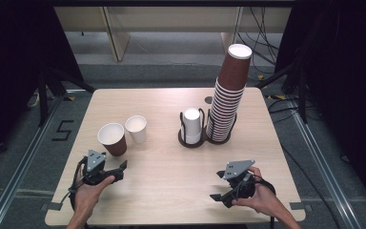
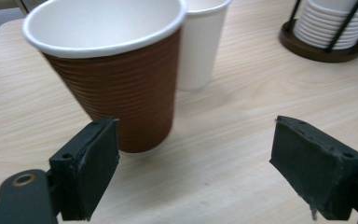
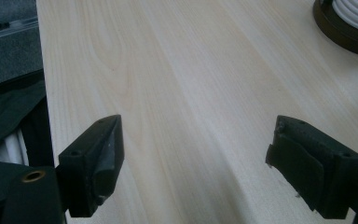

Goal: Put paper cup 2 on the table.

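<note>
While both claws stand apart and empty, left claw (image 2: 193, 163) sits just short of brown cup (image 2: 114, 79), white cup (image 2: 198, 46) behind; right claw (image 3: 196, 163) over bare table (image 3: 177, 70).

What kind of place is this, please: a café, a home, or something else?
Probably a lab or recording workspace, not a café: a bare wooden table with paper cups in wire holders, loose cables on the floor, and dark curtains at both sides.

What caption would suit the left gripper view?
Open left gripper before a ribbed brown paper cup and a plain white paper cup.
</note>
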Motion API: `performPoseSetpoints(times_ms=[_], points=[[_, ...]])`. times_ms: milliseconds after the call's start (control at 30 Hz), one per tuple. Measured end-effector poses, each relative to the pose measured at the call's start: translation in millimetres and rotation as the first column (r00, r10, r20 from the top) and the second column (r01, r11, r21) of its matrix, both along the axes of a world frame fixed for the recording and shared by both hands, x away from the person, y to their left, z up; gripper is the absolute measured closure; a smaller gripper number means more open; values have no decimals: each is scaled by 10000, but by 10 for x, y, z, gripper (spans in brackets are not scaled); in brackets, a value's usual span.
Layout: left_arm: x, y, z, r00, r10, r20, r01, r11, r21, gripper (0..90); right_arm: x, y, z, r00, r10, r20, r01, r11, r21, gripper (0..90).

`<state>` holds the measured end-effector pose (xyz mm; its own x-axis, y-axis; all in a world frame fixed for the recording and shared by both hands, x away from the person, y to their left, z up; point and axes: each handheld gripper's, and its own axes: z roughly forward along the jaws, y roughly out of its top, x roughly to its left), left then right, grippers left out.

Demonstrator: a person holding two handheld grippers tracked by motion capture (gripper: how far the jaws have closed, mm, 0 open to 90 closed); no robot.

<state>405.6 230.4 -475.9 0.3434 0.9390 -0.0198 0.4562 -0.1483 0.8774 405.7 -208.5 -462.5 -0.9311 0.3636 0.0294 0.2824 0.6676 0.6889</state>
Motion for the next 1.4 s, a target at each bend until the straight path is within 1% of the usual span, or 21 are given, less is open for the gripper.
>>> performPoseSetpoints(times_ms=[200,300,367,433,467,500,567,600,633,700,733,800,833,867,1033,1100,1167,1233,1300,1333,1400], points=[[-118,-184,17,9993,-380,6,380,9993,-16,146,-4,-4,-8,10000,-95,-3,95,9999,-78,182],[-170,-267,19,9985,-553,-25,553,9984,-97,146,-5,-8,-3,10000,-54,-11,54,10000,-71,182],[-212,-338,17,9973,-728,20,728,9973,-90,146,-5,-9,-2,10000,-70,-29,70,10000,-64,182],[-248,-389,20,9963,-855,7,855,9963,84,146,-5,-8,-3,10000,-62,-44,62,10000,-57,182],[-268,-429,13,9952,-979,57,979,9952,73,146,-4,-8,-3,10000,-54,-31,53,10000,-65,182],[-268,-429,13,9952,-979,57,979,9952,73,146,-3,-6,-5,10000,-54,-29,54,10000,-64,182],[-314,-507,6,9923,-1240,23,1239,9922,149,146,0,-4,-7,10000,-55,1,55,10000,-75,182],[-326,-537,5,9919,-1268,63,1268,9919,86,146,-2,-3,-8,10000,-66,-66,66,9999,-85,182],[-335,-552,6,9903,-1385,49,1385,9903,100,146,-1,-4,-8,10000,-75,-46,75,9999,-89,182],[-363,-593,11,9897,-1431,28,1430,9896,143,146,-1,-6,-6,10000,-60,-52,59,10000,-60,181],[-374,-616,5,9894,-1451,72,1451,9894,51,146,-1,-7,-6,10000,-51,-61,51,10000,-69,181],[-397,-646,1,9875,-1578,22,1578,9874,152,145,-1,-7,-5,10000,-38,-69,37,10000,-63,181],[-401,-661,-11,9860,-1667,58,1666,9860,112,146,0,-6,-6,10000,-39,-71,38,10000,-59,181],[-415,-672,-14,9863,-1652,0,1651,9860,210,146,0,-4,-9,10000,-76,-38,76,9999,-72,181],[-455,-726,-71,9849,-1730,-13,1730,9849,53,146,5,1,-15,9999,-4,-125,3,10000,-25,180],[-466,-734,-79,9839,-1787,-48,1787,9839,84,146,6,2,-15,9999,-7,-119,6,10000,-23,180],[-495,-755,-88,9832,-1824,-66,1825,9828,277,146,6,2,-15,9999,2,-124,-2,10000,-27,180],[-512,-770,-99,9828,-1846,-16,1846,9826,229,146,0,1,-11,10000,-21,-96,20,10000,-79,180],[-528,-770,-116,9794,-2018,-25,2018,9791,245,146,4,5,-15,10000,67,-43,-67,10000,-36,180],[-542,-772,-121,9791,-2031,-57,2031,9788,249,146,6,4,-12,9999,109,80,-108,9999,-62,180],[-567,-772,-142,9756,-2193,-62,2194,9755,190,146,-6,3,-10,10000,40,-21,-40,10000,-65,180]])
